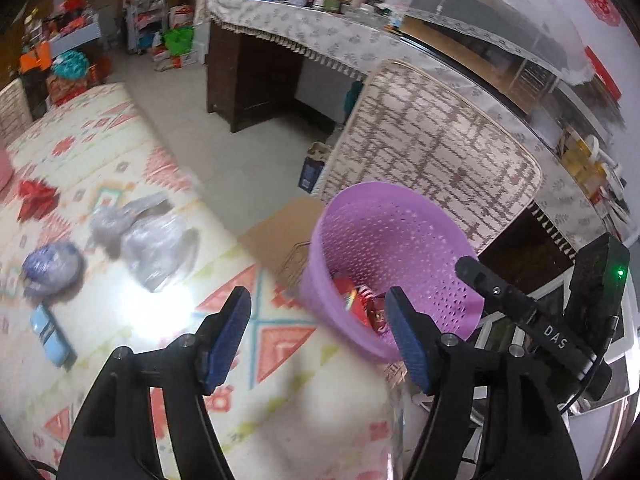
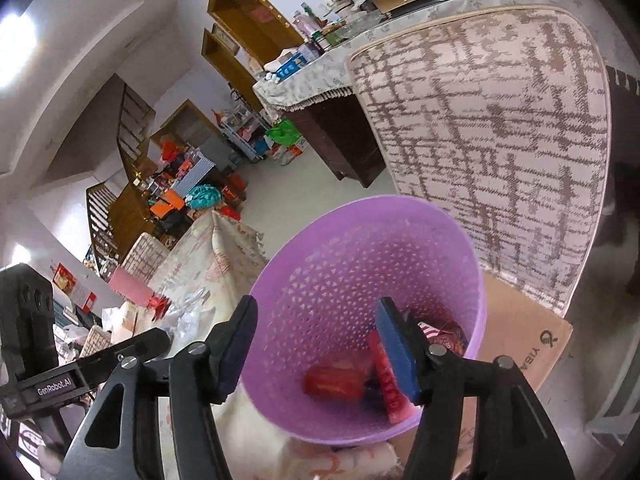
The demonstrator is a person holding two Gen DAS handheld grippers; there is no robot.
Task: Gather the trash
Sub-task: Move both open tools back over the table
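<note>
Several pieces of trash lie on the bench (image 1: 120,128) at about 10 o'clock from the left gripper (image 1: 318,340): a clear bag (image 1: 156,240), a bluish-grey crumpled bag (image 1: 50,266) to its left, a blue packet (image 1: 52,338) nearer the camera, and a red wrapper (image 1: 36,198) farther back. The blur hides finer detail. The packet's long axis runs roughly 11 to 5 o'clock; the bags are lumps with no clear axis.

The left gripper is wide apart and holds nothing, and it looks the nearer one to the trash; my guess is that it makes the next pick, swinging left and away from the bin (image 1: 384,264).

That purple bin sits at 1 o'clock from the left gripper, off the bench's edge, with red wrappers (image 2: 340,380) already in its bottom. The right gripper (image 2: 316,348) hangs directly over its mouth, also spread wide and empty, so it seems to have nothing left to drop.

Covering the bench is a cream cloth with red and green patterns, glossy under a bright glare. Beside the bin stands a cardboard box (image 2: 532,344), and behind it a cushioned chair back (image 2: 500,128) in a brown weave. Beyond are pale floor tiles, a dark cabinet (image 1: 248,72) under a leaf-print cover crowded with bottles, and cluttered shelves by a staircase.
</note>
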